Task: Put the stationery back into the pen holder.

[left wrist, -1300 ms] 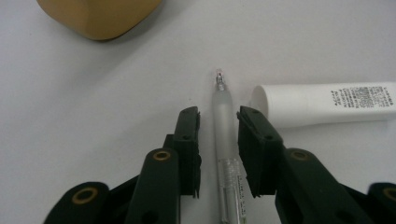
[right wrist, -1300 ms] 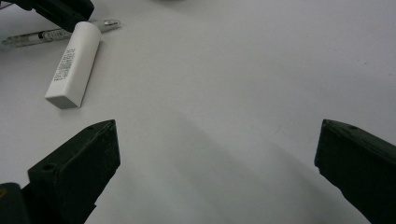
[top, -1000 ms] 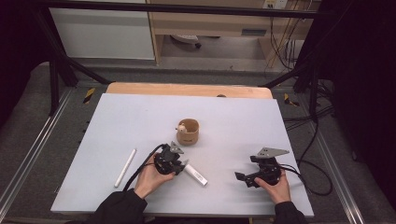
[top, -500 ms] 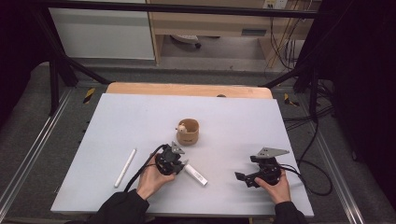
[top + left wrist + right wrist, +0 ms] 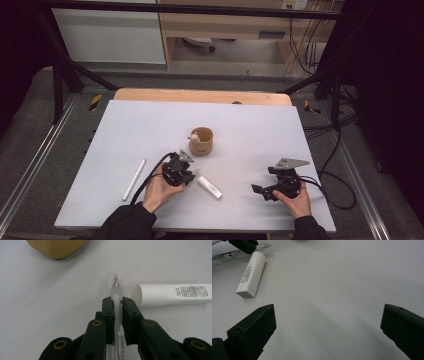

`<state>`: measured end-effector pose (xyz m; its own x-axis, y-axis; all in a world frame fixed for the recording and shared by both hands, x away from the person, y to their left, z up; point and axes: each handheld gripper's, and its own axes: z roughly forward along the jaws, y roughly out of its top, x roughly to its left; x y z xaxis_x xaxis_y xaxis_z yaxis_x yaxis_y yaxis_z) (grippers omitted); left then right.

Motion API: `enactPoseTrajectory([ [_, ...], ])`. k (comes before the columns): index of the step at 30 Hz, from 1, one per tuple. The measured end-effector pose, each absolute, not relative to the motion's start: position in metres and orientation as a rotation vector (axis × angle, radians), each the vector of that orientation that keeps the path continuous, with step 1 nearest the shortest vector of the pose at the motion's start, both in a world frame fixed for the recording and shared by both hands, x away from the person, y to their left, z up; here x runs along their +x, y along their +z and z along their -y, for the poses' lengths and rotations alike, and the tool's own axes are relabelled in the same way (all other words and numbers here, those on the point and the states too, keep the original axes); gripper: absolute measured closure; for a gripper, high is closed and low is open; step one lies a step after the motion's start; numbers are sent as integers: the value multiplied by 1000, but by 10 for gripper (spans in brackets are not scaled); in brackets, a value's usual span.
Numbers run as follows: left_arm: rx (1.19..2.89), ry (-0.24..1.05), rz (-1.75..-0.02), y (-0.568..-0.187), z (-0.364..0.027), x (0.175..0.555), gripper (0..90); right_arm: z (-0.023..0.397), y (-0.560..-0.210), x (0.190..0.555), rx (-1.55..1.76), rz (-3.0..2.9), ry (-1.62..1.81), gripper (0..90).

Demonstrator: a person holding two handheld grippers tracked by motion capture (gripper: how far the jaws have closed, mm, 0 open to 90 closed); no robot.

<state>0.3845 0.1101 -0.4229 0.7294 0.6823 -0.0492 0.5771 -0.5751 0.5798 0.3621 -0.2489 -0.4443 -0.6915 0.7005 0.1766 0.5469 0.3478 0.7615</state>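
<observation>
The left gripper (image 5: pixel 117 306) has its jaws closed on a slim frosted clear pen (image 5: pixel 117 291), the pads pressing its barrel on both sides; the jaws have just been closing onto it. The pen lies flat on the pale grey desk (image 5: pixel 300 130), its tip pointing away from the gripper. So the grasp looks made, but the lift and any placing are, as I judge it, not yet done.

Just beside the pen's tip lies a white plastic tube with small print (image 5: pixel 172 294), apart from the jaws.

The right gripper (image 5: pixel 272 187) rests on the desk well to the right, jaws wide open with nothing between them.

Farther off stands a round wooden cup (image 5: pixel 201 141), likely where the pen belongs. A white stick-shaped marker (image 5: pixel 134 179) lies to the left.
</observation>
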Motion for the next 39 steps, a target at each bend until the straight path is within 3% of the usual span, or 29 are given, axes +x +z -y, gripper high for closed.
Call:
enactPoseTrajectory([
  [39,2074,362,-874,-355,-130,394,801,249,-445,362,1131,-2431,1250,7],
])
